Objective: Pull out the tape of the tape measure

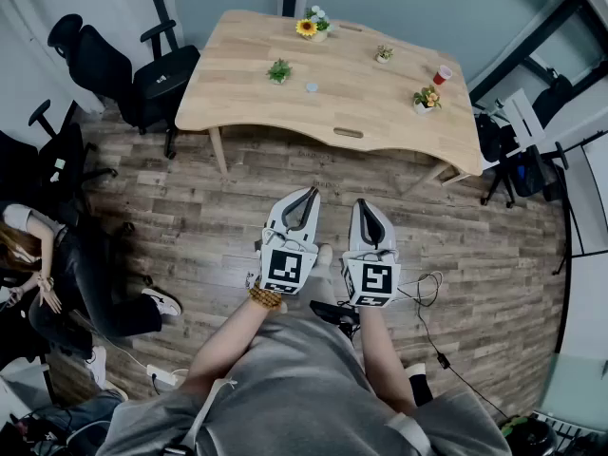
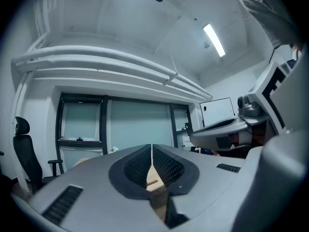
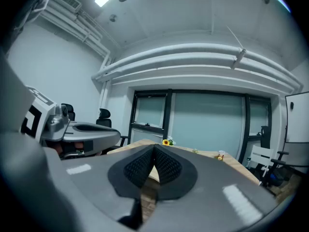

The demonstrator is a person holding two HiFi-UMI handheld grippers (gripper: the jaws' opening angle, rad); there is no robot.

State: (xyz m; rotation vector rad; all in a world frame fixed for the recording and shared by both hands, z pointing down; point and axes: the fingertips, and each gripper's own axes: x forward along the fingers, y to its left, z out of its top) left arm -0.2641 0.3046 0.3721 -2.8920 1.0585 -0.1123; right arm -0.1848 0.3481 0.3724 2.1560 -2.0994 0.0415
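Observation:
I stand on the wood floor, well short of the wooden table [image 1: 361,112]. Both grippers are held level in front of me, side by side and pointing toward the table. My left gripper [image 1: 311,194] has its jaws closed tip to tip with nothing between them, as the left gripper view [image 2: 152,146] also shows. My right gripper [image 1: 364,203] is shut and empty too [image 3: 154,148]. A small round pale-blue object [image 1: 312,87] lies on the table; I cannot tell whether it is the tape measure.
On the table stand a sunflower pot [image 1: 307,27], a green plant [image 1: 278,70], a small plant [image 1: 383,54], a flower pot [image 1: 427,98] and a red cup [image 1: 443,74]. Black office chairs [image 1: 142,74] stand at left. A seated person [image 1: 57,274] is nearby. A cable [image 1: 427,288] lies on the floor.

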